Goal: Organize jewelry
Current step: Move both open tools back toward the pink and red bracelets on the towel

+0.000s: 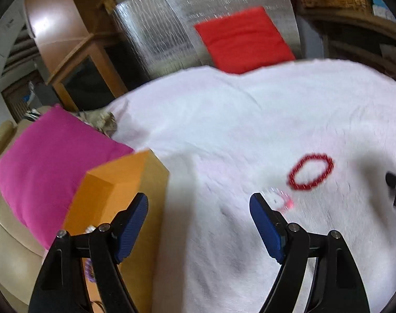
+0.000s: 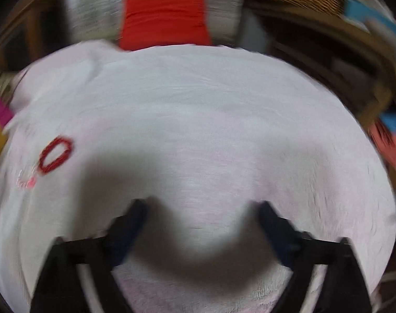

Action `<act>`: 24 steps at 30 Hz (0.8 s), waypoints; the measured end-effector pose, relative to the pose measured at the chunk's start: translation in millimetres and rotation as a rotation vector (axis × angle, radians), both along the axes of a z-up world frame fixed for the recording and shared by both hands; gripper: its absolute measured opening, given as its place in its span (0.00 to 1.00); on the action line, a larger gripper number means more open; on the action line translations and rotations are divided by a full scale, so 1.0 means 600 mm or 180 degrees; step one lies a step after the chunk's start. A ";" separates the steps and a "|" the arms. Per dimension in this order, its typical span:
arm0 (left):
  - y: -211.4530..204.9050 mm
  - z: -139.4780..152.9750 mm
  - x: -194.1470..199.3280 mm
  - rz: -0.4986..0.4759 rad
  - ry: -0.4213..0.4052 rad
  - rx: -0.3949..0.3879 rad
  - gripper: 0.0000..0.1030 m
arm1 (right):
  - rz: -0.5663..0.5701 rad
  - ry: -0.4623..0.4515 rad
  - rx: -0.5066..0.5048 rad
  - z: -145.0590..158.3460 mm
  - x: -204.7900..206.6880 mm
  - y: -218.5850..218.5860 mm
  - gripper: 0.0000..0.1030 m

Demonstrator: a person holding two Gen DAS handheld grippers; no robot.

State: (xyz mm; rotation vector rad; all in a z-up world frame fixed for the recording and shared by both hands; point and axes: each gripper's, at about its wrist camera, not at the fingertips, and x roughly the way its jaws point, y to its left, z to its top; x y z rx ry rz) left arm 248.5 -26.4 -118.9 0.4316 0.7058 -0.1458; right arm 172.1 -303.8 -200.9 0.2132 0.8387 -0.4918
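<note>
Left wrist: both grippers' jaws wide, empty; red bracelet point(image 1: 310, 172) mid-cloth point(image 1: 224, 120).

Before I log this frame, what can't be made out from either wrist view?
- Orange box contents: left wrist view, hidden by the box wall and left gripper; only a purple bit peeks out.
- Pale pink-accented piece beside the red beaded bracelet: partly behind a finger, and blurred in both views.
- Right gripper: motion blur smears finger detail.
</note>
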 end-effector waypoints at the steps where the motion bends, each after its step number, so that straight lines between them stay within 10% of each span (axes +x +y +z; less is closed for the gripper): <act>1: -0.003 -0.005 0.001 0.0009 0.0067 -0.0031 0.78 | 0.0033 0.0003 -0.0018 0.001 0.000 -0.001 1.00; 24: -0.022 -0.038 -0.060 0.0386 0.0653 -0.0784 0.78 | 0.0116 -0.0143 -0.0133 -0.009 -0.032 0.025 1.00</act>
